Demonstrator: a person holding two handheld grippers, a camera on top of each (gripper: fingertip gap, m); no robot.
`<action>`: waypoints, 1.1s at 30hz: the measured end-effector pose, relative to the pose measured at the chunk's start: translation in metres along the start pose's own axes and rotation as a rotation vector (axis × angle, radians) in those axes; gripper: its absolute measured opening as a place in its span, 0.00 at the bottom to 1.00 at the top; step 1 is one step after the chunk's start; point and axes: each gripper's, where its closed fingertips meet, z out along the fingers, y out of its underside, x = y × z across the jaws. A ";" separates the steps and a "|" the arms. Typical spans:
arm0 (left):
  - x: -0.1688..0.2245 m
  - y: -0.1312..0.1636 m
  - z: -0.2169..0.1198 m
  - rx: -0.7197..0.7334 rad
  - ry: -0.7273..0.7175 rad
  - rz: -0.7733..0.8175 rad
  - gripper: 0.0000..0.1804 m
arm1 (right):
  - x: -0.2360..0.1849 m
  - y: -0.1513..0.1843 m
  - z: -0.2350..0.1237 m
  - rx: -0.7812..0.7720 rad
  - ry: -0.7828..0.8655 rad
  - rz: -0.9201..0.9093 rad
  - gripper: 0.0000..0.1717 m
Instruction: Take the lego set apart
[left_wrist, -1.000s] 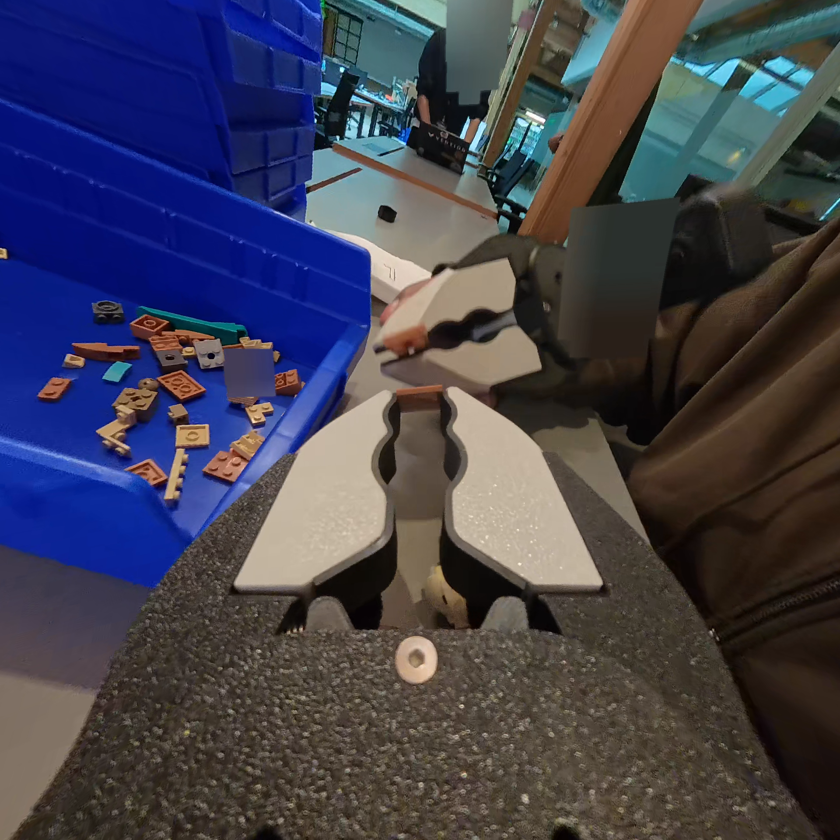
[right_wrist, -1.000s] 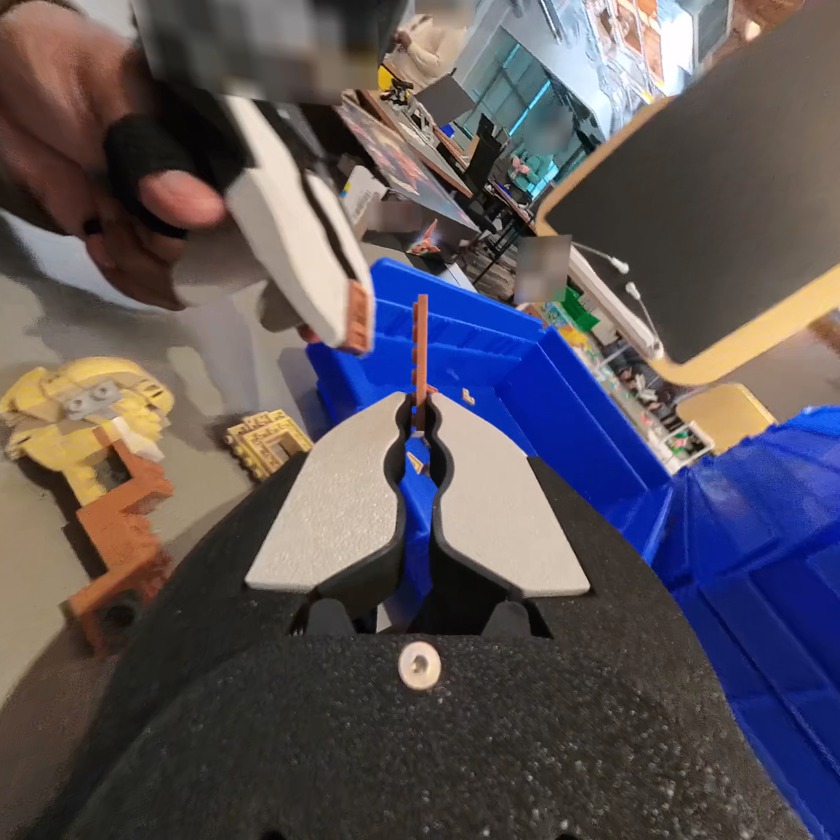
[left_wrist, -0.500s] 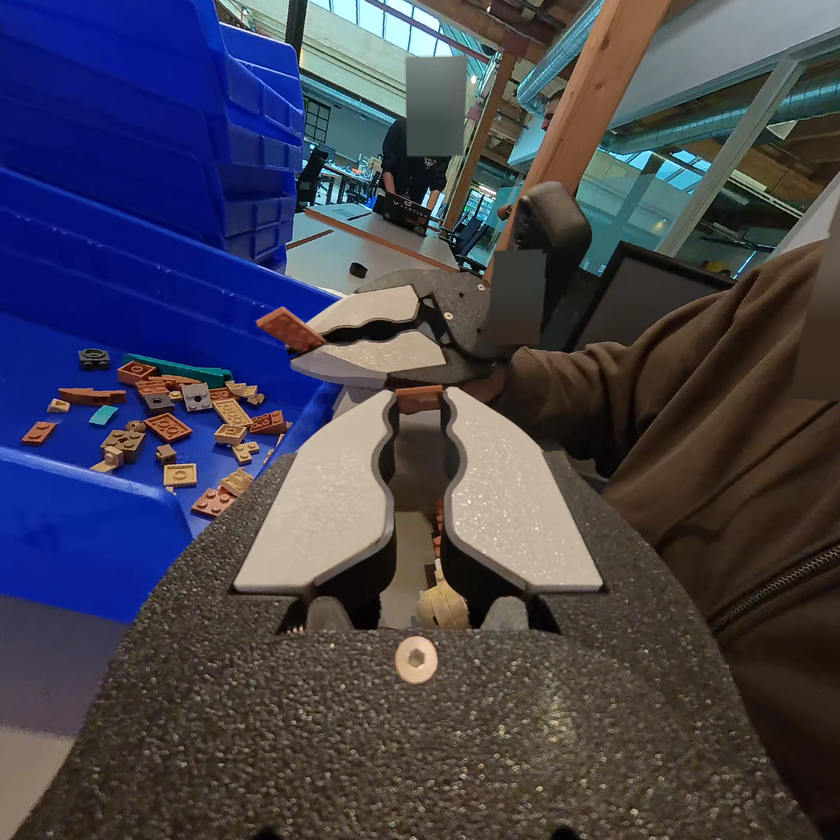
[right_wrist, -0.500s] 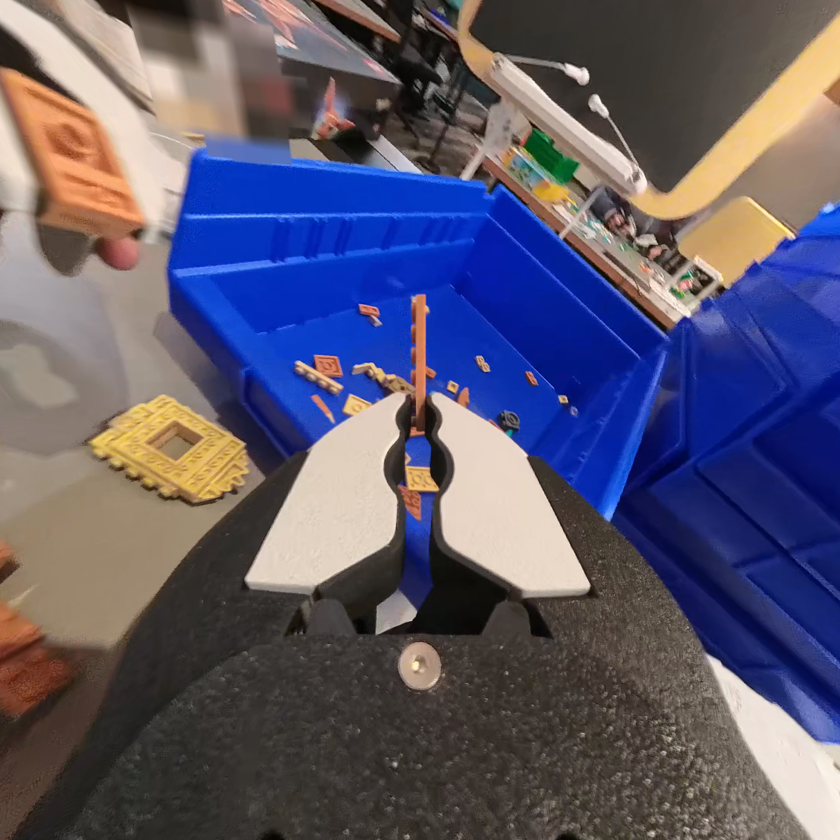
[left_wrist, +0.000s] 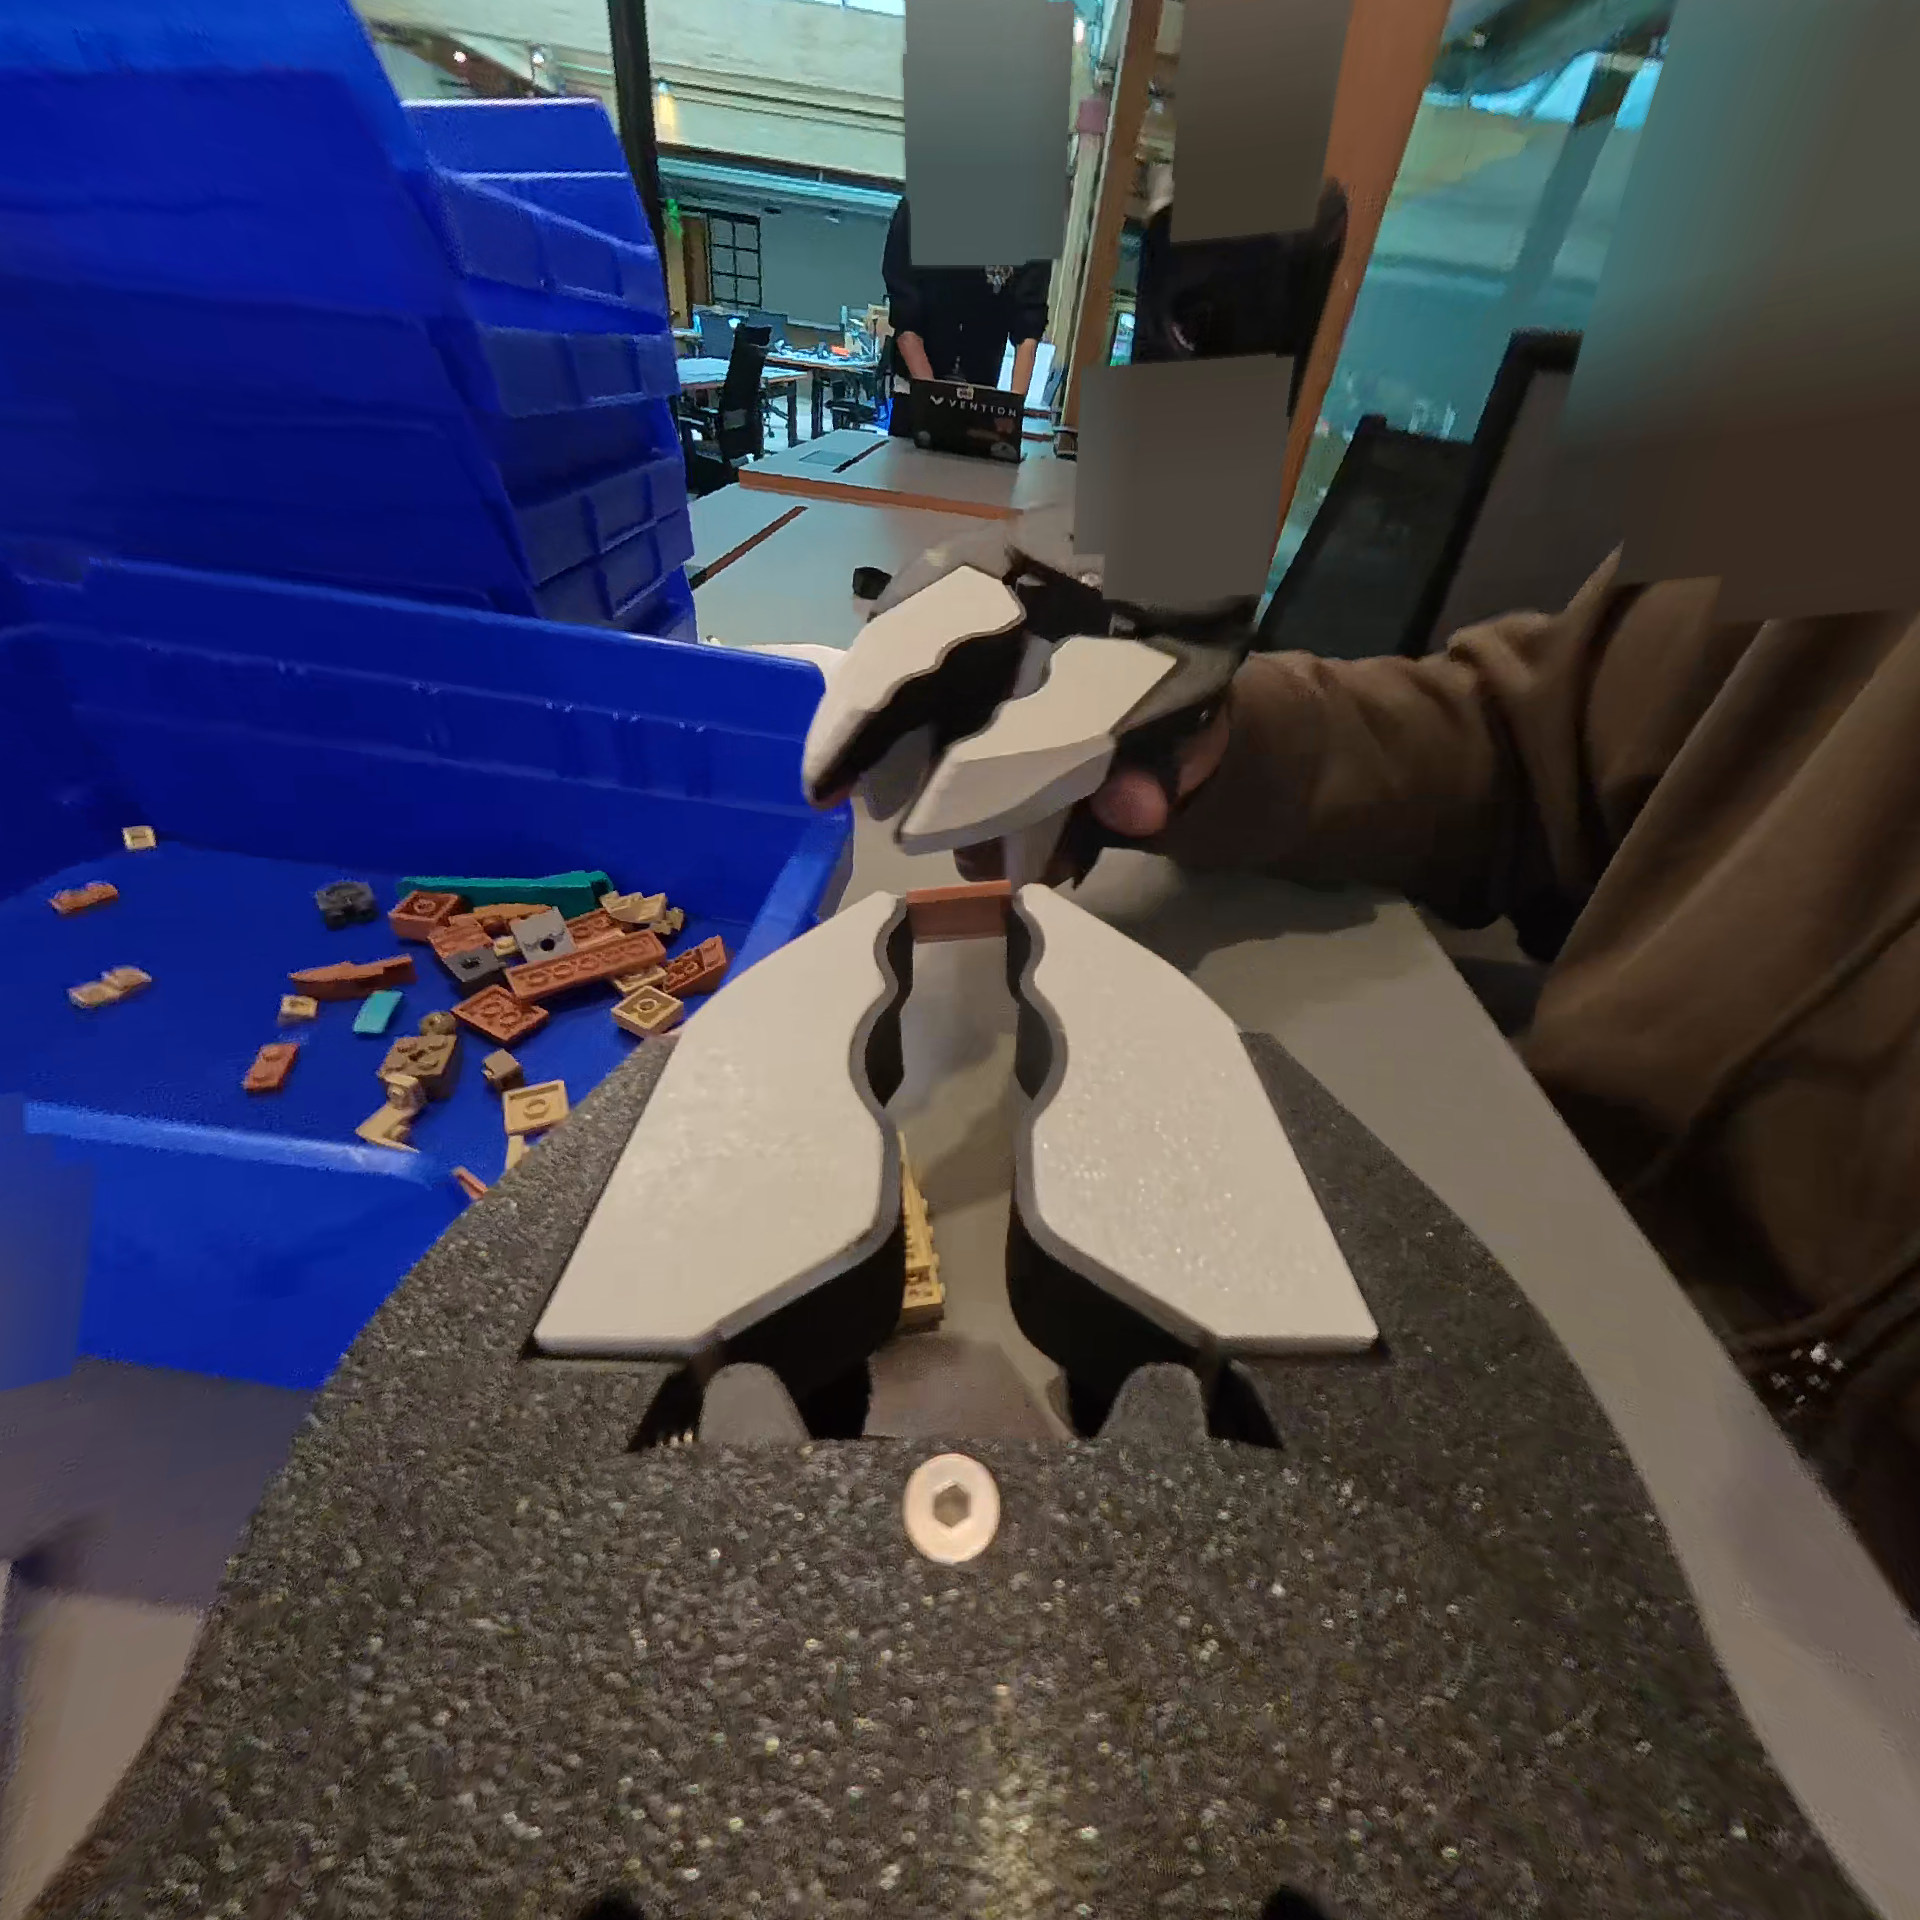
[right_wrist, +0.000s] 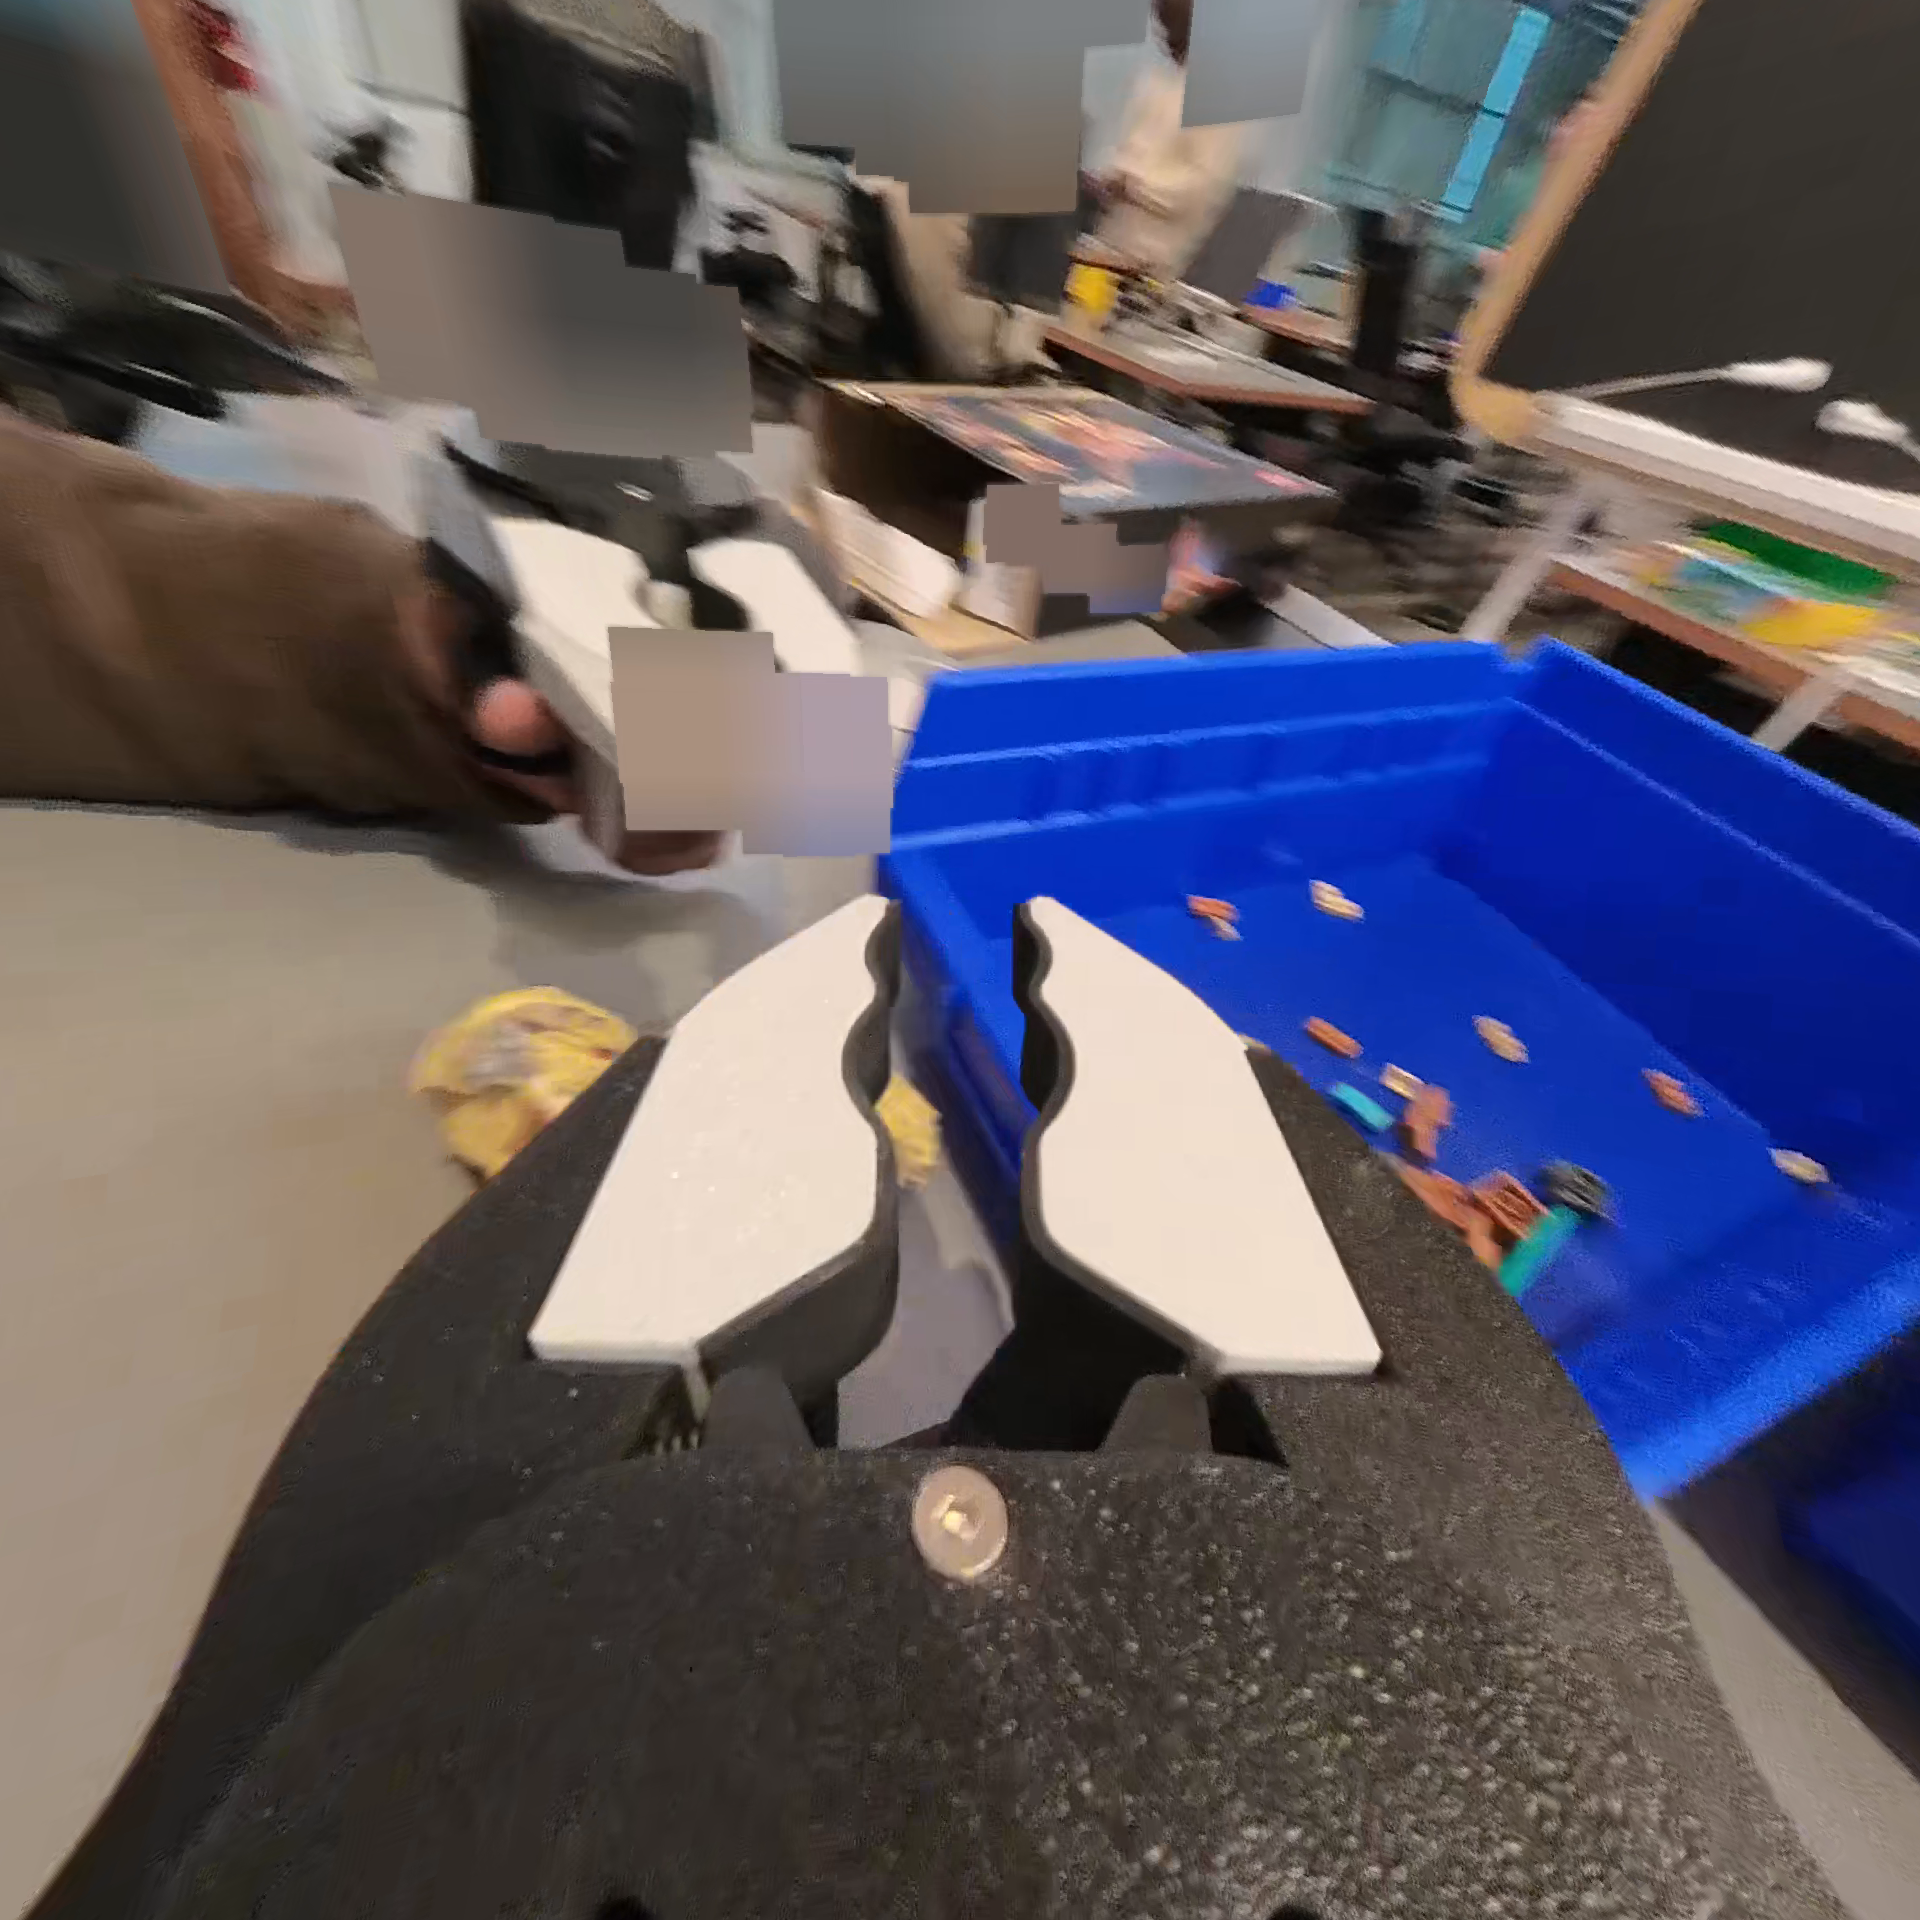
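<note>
Left gripper (left_wrist: 957, 914): fingers clamped on a small brown brick (left_wrist: 957, 910) at the very tips, pads pressed to both its ends. Just beyond and above, right gripper (left_wrist: 883, 800), fingers parted, nothing between. Left of both sets of fingers, a blue bin (left_wrist: 436, 707) of loose bricks (left_wrist: 520, 977). Under the right fingers, grey desk (right_wrist: 208, 987) and a yellow brick model (right_wrist: 514, 1070).

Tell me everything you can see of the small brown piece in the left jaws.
The brown piece is a small, flat, reddish-brown plastic plate seen edge-on, smooth on the visible face. It sits crosswise at the very tips of the left gripper, bridging the gap, with a fingertip against each end. It is held level above the grey table, just right of the blue bin. Its studs are hidden.
</note>
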 end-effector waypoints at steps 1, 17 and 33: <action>0.002 0.000 0.000 -0.004 0.005 0.039 0.09 | -0.009 -0.003 -0.001 0.019 -0.057 0.003 0.12; 0.031 0.012 0.006 -0.055 0.111 0.276 0.09 | -0.062 -0.008 -0.004 0.061 -0.271 -0.135 0.08; 0.027 -0.002 0.010 0.056 0.272 -0.452 0.09 | -0.056 -0.014 -0.005 0.136 -0.002 -0.640 0.11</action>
